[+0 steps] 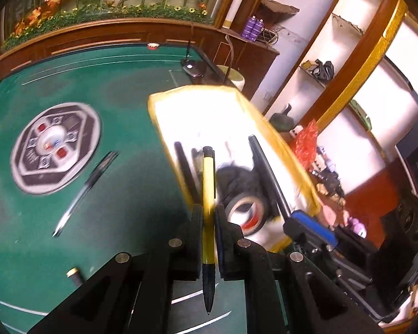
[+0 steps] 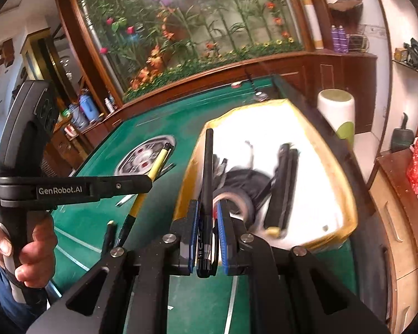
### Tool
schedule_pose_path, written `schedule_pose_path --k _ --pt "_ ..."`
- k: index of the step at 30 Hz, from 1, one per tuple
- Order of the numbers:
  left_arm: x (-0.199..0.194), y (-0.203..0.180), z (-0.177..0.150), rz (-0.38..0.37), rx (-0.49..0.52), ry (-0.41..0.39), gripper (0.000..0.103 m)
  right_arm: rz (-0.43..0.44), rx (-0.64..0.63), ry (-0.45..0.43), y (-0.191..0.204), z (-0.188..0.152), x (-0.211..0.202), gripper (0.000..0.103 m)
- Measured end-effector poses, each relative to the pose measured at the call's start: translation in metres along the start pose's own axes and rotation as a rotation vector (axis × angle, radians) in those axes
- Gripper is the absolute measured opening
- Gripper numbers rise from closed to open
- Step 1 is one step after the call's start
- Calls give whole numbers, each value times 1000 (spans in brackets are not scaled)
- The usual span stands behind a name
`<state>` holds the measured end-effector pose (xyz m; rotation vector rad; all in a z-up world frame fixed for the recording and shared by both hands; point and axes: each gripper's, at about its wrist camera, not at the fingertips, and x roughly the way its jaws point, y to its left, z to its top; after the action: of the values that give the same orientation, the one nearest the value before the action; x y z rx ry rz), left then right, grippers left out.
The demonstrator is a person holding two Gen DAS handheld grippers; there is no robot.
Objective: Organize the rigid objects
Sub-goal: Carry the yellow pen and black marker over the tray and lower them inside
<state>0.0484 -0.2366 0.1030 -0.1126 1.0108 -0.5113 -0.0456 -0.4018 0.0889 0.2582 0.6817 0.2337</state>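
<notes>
My left gripper [image 1: 209, 211] is shut on a yellow pen [image 1: 208, 183] with black ends, held above the green table beside the tray's near left corner. My right gripper [image 2: 207, 206] is shut on a black pen [image 2: 207, 167] that points out over the tray. The tray [image 2: 334, 153] is white with a yellow rim [image 1: 158, 122] and holds a tape roll [image 2: 237, 200], black pens [image 2: 284, 183] and dark clutter. In the left wrist view the right gripper [image 1: 295, 220] shows at the tray's near right corner. In the right wrist view the left gripper [image 2: 147, 183] shows with the yellow pen [image 2: 158, 164].
A clear pen [image 1: 83, 192] and a black marker with a cream cap [image 1: 73, 274] lie on the green felt table [image 1: 125, 89]. A round control panel [image 1: 55, 150] sits in the table's middle. A white vase [image 2: 337, 114] stands past the tray. A person's hand [image 2: 28, 250] holds the left gripper's handle.
</notes>
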Motion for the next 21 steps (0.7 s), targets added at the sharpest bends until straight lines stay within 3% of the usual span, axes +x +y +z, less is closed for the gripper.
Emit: schedule_pose_path --k 6,12,21 --pt "40 -7 24 -32 -56 34 7 -75 52 15 -29 15 22 13" --pt "74 -6 32 -11 -93 66 7 -142 84 45 -51 18 47 13" --pt "90 -6 33 -1 -102 55 8 -169 81 66 -60 17 61 13"
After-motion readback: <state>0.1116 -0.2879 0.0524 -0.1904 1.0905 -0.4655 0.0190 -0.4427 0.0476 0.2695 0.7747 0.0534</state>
